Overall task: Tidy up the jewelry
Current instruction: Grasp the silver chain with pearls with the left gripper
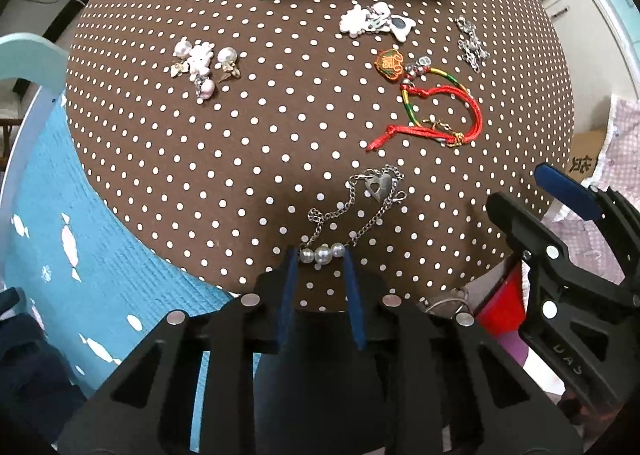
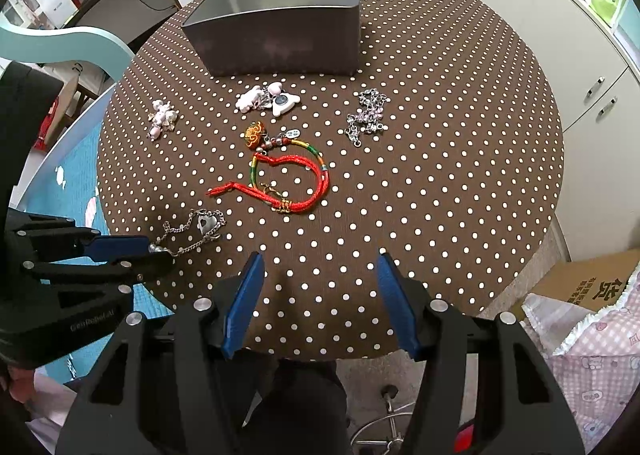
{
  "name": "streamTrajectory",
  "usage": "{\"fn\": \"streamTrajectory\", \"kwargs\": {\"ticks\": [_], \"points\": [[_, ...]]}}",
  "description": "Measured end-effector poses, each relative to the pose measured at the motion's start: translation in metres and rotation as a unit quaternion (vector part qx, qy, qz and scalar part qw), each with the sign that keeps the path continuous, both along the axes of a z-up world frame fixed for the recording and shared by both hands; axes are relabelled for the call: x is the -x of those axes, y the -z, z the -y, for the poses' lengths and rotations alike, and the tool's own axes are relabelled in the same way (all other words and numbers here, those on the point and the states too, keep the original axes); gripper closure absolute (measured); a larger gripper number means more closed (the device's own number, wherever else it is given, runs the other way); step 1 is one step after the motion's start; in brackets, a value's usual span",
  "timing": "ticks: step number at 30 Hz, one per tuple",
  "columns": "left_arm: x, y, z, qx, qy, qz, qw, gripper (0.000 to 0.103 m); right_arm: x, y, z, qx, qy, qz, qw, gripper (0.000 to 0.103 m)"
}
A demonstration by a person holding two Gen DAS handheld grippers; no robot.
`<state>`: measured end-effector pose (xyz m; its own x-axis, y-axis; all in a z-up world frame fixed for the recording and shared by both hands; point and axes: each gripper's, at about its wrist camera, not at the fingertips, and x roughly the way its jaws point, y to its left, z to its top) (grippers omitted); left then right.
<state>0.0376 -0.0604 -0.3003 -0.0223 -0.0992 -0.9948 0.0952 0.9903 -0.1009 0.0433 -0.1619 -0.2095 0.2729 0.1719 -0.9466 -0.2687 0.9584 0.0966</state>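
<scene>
Lettering "DAS" on right gripper [image 1: 568, 191]

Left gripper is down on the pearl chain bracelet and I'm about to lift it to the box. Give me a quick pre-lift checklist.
1. Left gripper around the three pearls of the chain bracelet: ok, the pearls sit between its blue pads.
2. Pads actually pressing the pearls: cannot tell; they look to touch both end pearls, but firmness is unclear.
3. Chain free of other jewelry: ok, the red cord bracelet lies apart from it.
4. Grey box open: ok, the part of its inside that shows looks empty.
5. Right gripper out of the way: ok, open over bare tablecloth, holding nothing.
6. Chain slack and heart charm lying loose: ok, expect them to dangle.
</scene>
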Motion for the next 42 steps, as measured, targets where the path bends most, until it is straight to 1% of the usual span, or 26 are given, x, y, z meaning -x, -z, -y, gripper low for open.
{"fn": "streamTrajectory", "kwargs": {"ticks": [3,4,5,8,14,15,19,25,27,31,34,38,40,42], "points": [[0.003,0.0,0.001,0.005,-0.005,0.001,1.0,0.081,0.001,-0.002,-0.002,0.001,-0.003,0.004,1.0,0.047],[0.0,0.002,-0.006,0.01,-0.008,0.001,0.9999,0.081,0.001,-0.003,-0.002,0.001,-0.004,0.006,1.0,0.047],[0.001,0.001,-0.006,0.014,-0.012,0.001,0.9998,0.09,0.0,-0.004,-0.003,0.001,-0.005,0.007,1.0,0.047],[-0.012,-0.006,-0.025,0.02,-0.021,0.004,0.9996,0.089,-0.002,-0.008,-0.003,-0.007,-0.006,0.012,1.0,0.047],[-0.021,-0.013,-0.037,0.032,-0.026,0.017,0.999,0.089,-0.014,-0.006,-0.011,-0.005,-0.008,0.013,1.0,0.047],[-0.032,-0.014,-0.042,0.032,-0.026,0.02,0.9989,0.089,-0.015,-0.005,-0.011,-0.006,-0.008,0.014,1.0,0.047],[-0.04,-0.022,-0.05,0.034,-0.031,0.031,0.9985,0.089,-0.024,-0.005,-0.017,-0.002,-0.005,0.023,1.0,0.047],[-0.055,-0.034,-0.074,0.035,-0.04,0.045,0.9976,0.089,-0.042,0.004,-0.021,-0.008,0.01,0.018,1.0,0.048],[-0.06,-0.038,-0.082,0.037,-0.043,0.049,0.9972,0.089,-0.047,0.003,-0.027,-0.019,0.001,0.026,0.999,0.048],[-0.068,-0.045,-0.097,0.038,-0.047,0.055,0.9966,0.089,-0.057,0.003,-0.044,-0.021,-0.023,0.044,0.999,0.049],[-0.074,-0.05,-0.111,0.038,-0.051,0.056,0.9964,0.089,-0.066,0.004,-0.06,-0.014,-0.042,0.063,0.997,0.054],[-0.078,-0.047,-0.111,0.04,-0.034,0.057,0.997,0.089,-0.073,0.013,-0.079,0.021,-0.072,0.08,0.994,0.062],[-0.077,-0.044,-0.103,0.041,-0.031,0.059,0.9969,0.089,-0.077,0.02,-0.085,0.023,-0.083,0.073,0.994,0.07],[-0.082,-0.046,-0.106,0.04,-0.031,0.061,0.9969,0.089,-0.08,0.029,-0.088,0.03,-0.088,0.058,0.994,0.078]]}}
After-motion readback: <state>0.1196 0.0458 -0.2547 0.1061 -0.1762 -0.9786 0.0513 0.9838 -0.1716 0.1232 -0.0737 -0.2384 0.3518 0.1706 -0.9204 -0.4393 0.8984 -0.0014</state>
